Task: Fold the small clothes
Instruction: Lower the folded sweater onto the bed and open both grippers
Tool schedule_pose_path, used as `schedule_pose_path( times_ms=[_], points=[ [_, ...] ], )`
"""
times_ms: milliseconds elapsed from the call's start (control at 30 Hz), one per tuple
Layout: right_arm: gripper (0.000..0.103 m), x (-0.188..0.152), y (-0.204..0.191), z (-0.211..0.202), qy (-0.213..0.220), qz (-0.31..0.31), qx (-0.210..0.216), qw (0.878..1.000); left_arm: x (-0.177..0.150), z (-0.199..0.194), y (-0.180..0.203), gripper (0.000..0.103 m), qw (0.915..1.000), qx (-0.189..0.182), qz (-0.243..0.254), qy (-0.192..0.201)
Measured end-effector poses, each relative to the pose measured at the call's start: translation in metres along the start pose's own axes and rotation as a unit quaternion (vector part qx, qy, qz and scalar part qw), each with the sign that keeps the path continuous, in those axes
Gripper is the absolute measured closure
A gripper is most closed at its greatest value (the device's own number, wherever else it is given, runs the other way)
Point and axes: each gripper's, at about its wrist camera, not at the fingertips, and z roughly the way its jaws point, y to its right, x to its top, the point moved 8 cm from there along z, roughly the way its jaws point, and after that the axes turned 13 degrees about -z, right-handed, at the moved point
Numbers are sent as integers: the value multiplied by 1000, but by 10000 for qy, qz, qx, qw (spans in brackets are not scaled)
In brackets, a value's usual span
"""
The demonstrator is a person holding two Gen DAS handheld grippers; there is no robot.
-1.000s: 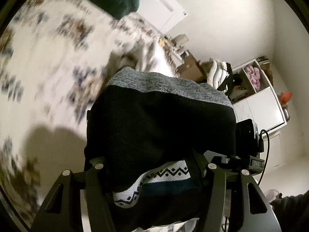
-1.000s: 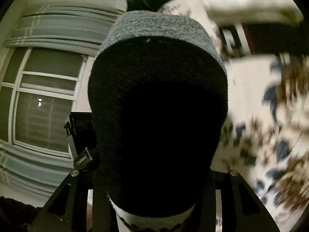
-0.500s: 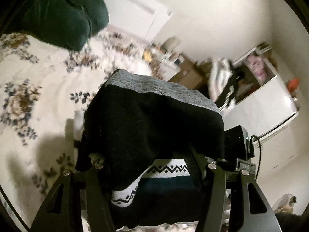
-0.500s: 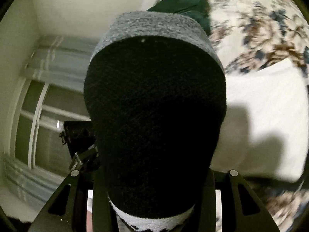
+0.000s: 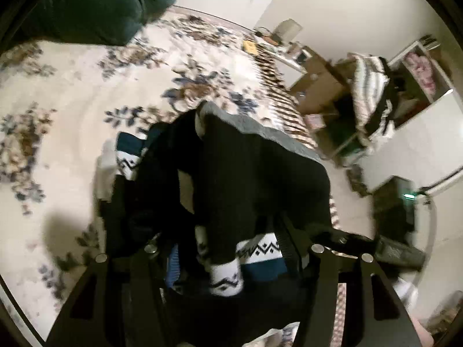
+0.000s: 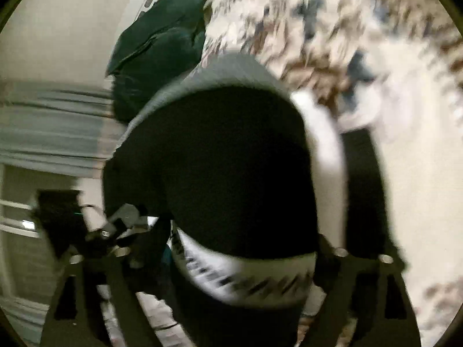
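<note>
Item: black sock, grey toe band, white patterned cuff; fills centre of both views, draped over both grippers above floral bedspread.
Left gripper: half-spread, sock folds bunched between its jaws, seemingly clamped.
Right gripper: jaws opening, sock between them, pads no longer pressing.
Step, as judged: fold made, sock being laid down.
Next: left jaws let go, both grippers draw clear without dragging fold.
Other: dark green pillow, upper left.

Sock black, grey cuff; bedspread cream, blue-brown floral.
</note>
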Motion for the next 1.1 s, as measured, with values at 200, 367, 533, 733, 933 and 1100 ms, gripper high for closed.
schedule_pose_path(
  times_ms=[200,367,533,733,933,1100],
  points=[
    [2,10,-24,-59,523,-655,-1637,9829,-5,-23,5,14,9877,1397,371,592],
    [0,-14,-41,-124,783,-1062,-2892,9481,-25,-56,6,13,9771,1833,424,999],
    [0,-53,-59,-165,787,-1215,-3349,9310,-60,-96,7,13,9688,2121,311,1246],
    [0,-99,-115,-230,993,-1439,-3463,9217,-102,-158,34,13,9635,2165,221,1561],
    [0,-144,-186,-316,1408,-1632,-3616,9071,-142,-230,76,13,9615,2009,333,1846],
    [0,-190,-254,-388,1756,-1886,-3770,8896,-180,-285,108,13,9604,1851,583,2002]
  ],
)
